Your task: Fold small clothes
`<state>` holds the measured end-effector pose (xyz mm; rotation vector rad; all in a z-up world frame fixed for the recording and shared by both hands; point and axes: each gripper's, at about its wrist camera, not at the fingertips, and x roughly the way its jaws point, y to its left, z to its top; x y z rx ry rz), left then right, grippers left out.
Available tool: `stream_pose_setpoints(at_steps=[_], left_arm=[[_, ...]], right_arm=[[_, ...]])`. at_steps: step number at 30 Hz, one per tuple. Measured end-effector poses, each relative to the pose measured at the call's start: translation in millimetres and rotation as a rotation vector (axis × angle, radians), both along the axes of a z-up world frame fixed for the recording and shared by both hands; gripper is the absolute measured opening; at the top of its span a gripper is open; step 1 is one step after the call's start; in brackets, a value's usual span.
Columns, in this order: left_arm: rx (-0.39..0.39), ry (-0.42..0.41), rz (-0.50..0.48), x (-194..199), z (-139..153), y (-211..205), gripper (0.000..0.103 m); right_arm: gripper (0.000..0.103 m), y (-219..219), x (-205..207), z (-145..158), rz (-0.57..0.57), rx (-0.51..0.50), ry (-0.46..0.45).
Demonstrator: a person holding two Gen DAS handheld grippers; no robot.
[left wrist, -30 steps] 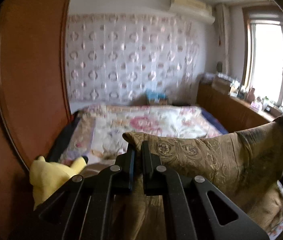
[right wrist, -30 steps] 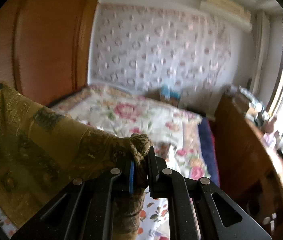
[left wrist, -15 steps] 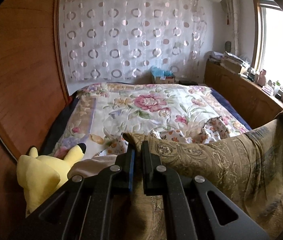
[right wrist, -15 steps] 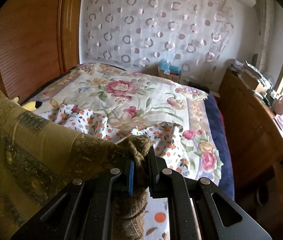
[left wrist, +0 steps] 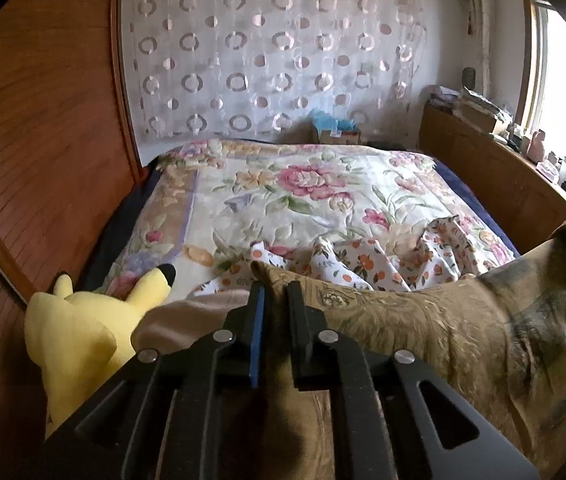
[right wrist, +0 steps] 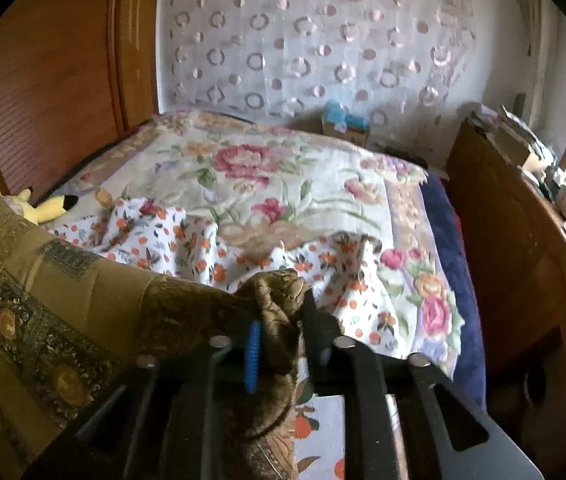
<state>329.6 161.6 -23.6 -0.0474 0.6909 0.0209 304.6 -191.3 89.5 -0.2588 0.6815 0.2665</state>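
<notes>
An olive-gold patterned garment (left wrist: pixel 463 328) hangs stretched between my two grippers above the bed. My left gripper (left wrist: pixel 275 292) is shut on one top corner of it. My right gripper (right wrist: pixel 279 312) is shut on the other top corner, where the cloth (right wrist: pixel 83 320) bunches between the fingers. The garment's lower part drops out of view. A white garment with orange flowers (right wrist: pixel 187 240) lies crumpled on the bed behind it; it also shows in the left wrist view (left wrist: pixel 367 260).
The bed has a floral quilt (left wrist: pixel 303 192). A yellow plush toy (left wrist: pixel 79 332) and a beige cloth (left wrist: pixel 199 312) lie at the near left. A wooden headboard (left wrist: pixel 35 140) stands on the left, a wooden cabinet (right wrist: pixel 523 248) on the right, a dotted curtain (left wrist: pixel 275 56) behind.
Both grippers have lowered and tilted down with the gold garment still stretched between them. More of the bed and the flowered garment has come into view.
</notes>
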Motion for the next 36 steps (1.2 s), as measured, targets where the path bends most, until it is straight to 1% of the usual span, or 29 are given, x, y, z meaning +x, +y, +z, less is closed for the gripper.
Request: stream_pose_setpoints(at_steps=[1,2,3,5,7,10,13,17,19,25,28,30,36], left_arm=[[-0.001,0.002,0.0,-3,1,0,0.022],[-0.001,-0.002,-0.007,-10,2,-1,0.036],[-0.003,-0.01,-0.015,-16,3,-1,0.042],[-0.01,-0.016,-0.037,-30,3,-2,0.052],[-0.027,0.002,-0.07,-48,2,-5,0.063],[-0.013,0.002,-0.078,-76,-2,-10,0.067],[-0.005,0.025,-0.075,-95,-9,-14,0.067],[0.043,0.046,-0.071,-109,-20,-21,0.067],[0.054,0.052,-0.072,-111,-24,-23,0.067],[0.03,0.064,-0.071,-117,-32,-26,0.067],[0.034,0.065,-0.069,-122,-32,-29,0.067],[0.041,0.068,-0.066,-125,-33,-29,0.067],[0.051,0.088,-0.057,-133,-40,-28,0.067]], right_arm=[[0.033,-2,-3,1,0.001,0.002,0.01],[0.037,-5,-7,1,0.002,0.007,0.018],[0.044,-8,-13,4,0.003,0.009,0.022],[0.046,-14,-29,6,0.008,0.012,0.026],[0.046,-22,-48,7,0.006,0.014,0.038],[0.046,-34,-76,8,0.003,0.022,0.044],[0.046,-47,-101,4,0.005,0.051,0.065],[0.046,-61,-128,-1,-0.015,0.079,0.084],[0.046,-67,-137,-3,-0.032,0.074,0.088],[0.046,-71,-146,-7,-0.054,0.078,0.115],[0.046,-66,-145,-7,-0.054,0.061,0.114],[0.046,-63,-143,-8,-0.076,0.044,0.111],[0.046,-61,-140,-12,-0.108,0.049,0.13]])
